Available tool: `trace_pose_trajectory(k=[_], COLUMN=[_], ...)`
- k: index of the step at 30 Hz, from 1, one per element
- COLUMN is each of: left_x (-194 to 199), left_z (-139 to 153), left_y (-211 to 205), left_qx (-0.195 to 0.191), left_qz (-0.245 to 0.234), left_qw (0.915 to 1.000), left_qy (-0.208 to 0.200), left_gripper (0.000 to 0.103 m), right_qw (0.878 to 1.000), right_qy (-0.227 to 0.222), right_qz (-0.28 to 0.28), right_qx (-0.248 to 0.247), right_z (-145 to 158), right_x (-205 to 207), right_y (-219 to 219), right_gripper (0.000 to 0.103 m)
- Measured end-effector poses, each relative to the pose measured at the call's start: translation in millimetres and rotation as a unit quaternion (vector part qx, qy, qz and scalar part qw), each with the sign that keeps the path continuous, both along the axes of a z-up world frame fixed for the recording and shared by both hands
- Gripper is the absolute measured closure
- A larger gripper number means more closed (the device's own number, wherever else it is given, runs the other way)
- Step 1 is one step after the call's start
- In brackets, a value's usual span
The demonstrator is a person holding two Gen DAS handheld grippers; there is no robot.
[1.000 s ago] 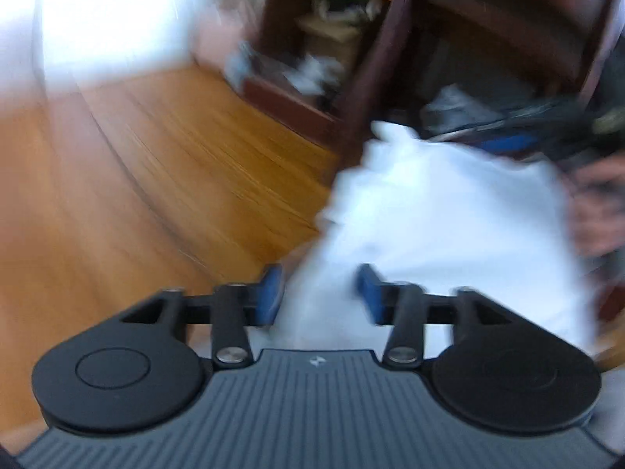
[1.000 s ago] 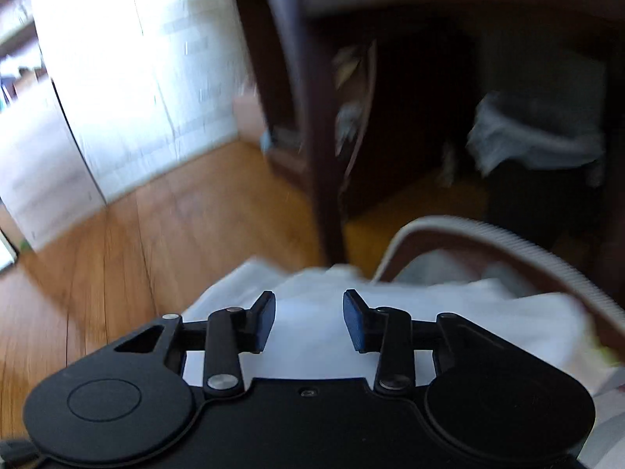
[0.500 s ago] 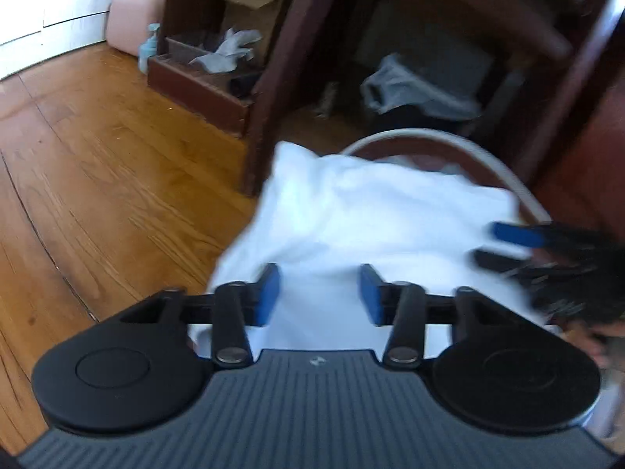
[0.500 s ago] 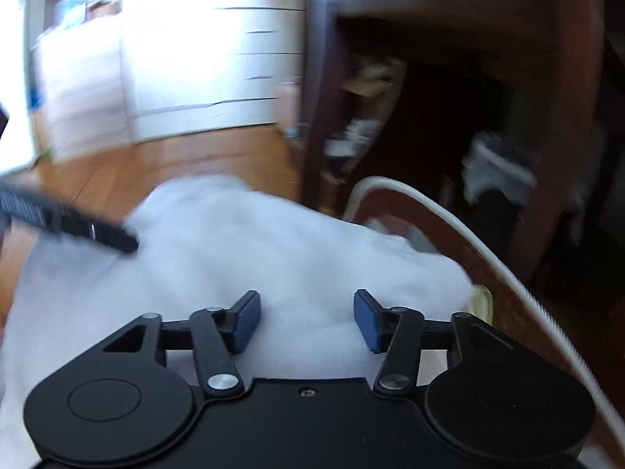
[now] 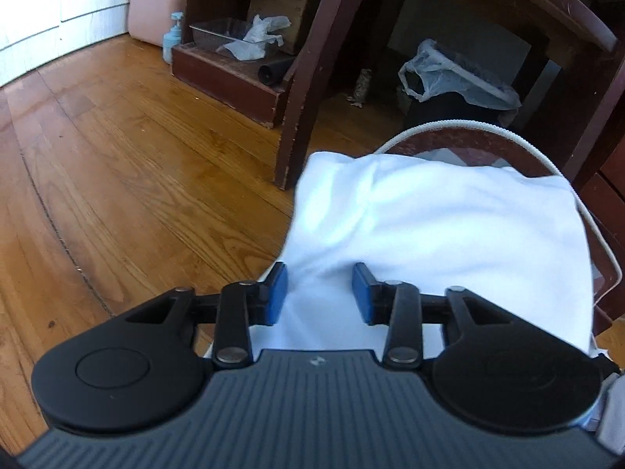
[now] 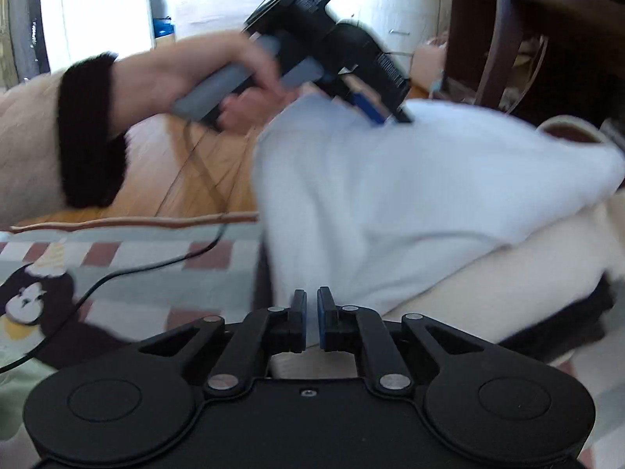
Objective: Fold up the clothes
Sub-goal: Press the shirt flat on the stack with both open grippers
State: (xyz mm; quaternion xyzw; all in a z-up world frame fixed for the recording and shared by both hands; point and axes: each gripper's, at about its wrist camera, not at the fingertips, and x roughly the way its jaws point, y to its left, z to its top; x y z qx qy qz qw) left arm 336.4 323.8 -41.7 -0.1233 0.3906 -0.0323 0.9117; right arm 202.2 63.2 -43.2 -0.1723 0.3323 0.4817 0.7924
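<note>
A white garment [image 5: 429, 226] lies bunched over a round seat with a white piped rim [image 5: 468, 123]. My left gripper [image 5: 318, 293] hovers at its near left edge. Its jaws are opening, the cloth lies between the blue pads [image 5: 277, 293], and they do not press it. In the right wrist view the garment [image 6: 390, 195] drapes over a cream cushion [image 6: 508, 265]. My right gripper [image 6: 308, 320] is at the garment's lower hem, jaws closing to a thin slit on the hem. A hand holds the left gripper [image 6: 375, 115] at the far edge.
Wooden floor [image 5: 117, 176] spreads to the left. Dark wooden furniture legs [image 5: 304, 97] stand behind the seat, with a bin lined with a plastic bag [image 5: 449, 74] beyond. A checked blanket with a penguin print [image 6: 58, 285] and a black cable [image 6: 136, 269] lie left of the right gripper.
The right gripper swung round and down to the garment's near hem, and its jaws went from wide apart to almost shut. It left the left wrist view. The left gripper barely moved lately.
</note>
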Motion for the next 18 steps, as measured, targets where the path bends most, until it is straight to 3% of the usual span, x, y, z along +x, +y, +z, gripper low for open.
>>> trace_pose_trajectory(k=[3,4,5,6,7,9,11,13,14,16,18], left_x=[-7.8,-10.8,-14.2,-18.1,-22.6,-32.8,-44.7,-59.1,-66.5,-79.2,-85.5], left_z=[1.2,1.5,2.1,3.2,4.5,7.9,12.3,18.8,22.3,28.7,31.0], left_y=[3.4,5.4,7.3,9.0,11.2,16.5,23.8,23.9,21.9,16.3,10.3], left_qx=[0.011,0.014,0.020,0.030,0.043,0.055,0.037,0.012,0.001,-0.012,-0.018], left_qz=[0.012,0.015,0.020,0.028,0.040,0.063,0.080,0.061,0.046,0.019,-0.004], left_qw=[0.9999,0.9998,0.9996,0.9991,0.9982,0.9962,0.9953,0.9958,0.9955,0.9938,0.9927], left_qy=[-0.002,-0.002,-0.005,-0.009,-0.013,-0.024,-0.039,-0.067,-0.083,-0.109,-0.119], left_gripper=[0.049,0.049,0.049,0.049,0.048,0.042,0.042,0.042,0.042,0.042,0.042], right_qw=[0.998,0.997,0.996,0.994,0.991,0.979,0.959,0.936,0.926,0.920,0.901], right_qy=[0.054,0.050,0.036,0.021,0.007,0.010,0.056,0.118,0.144,0.179,0.172], right_qz=[0.002,0.000,-0.016,-0.033,-0.064,-0.149,-0.227,-0.282,-0.290,-0.271,-0.310], right_qx=[0.039,0.056,0.076,0.097,0.118,0.141,0.158,0.175,0.193,0.218,0.251], right_z=[20.0,31.9,42.9,53.9,64.5,74.6,65.4,48.8,39.3,22.8,4.6], right_x=[8.9,13.3,22.0,31.0,42.8,80.9,126.4,170.5,187.3,214.7,231.4], right_y=[-10.6,-16.4,-25.8,-35.4,-44.6,-60.4,-75.4,-87.9,-91.4,-82.2,-75.9], right_gripper=[0.089,0.072,0.062,0.041,0.026,0.015,0.015,0.015,0.015,0.015,0.016])
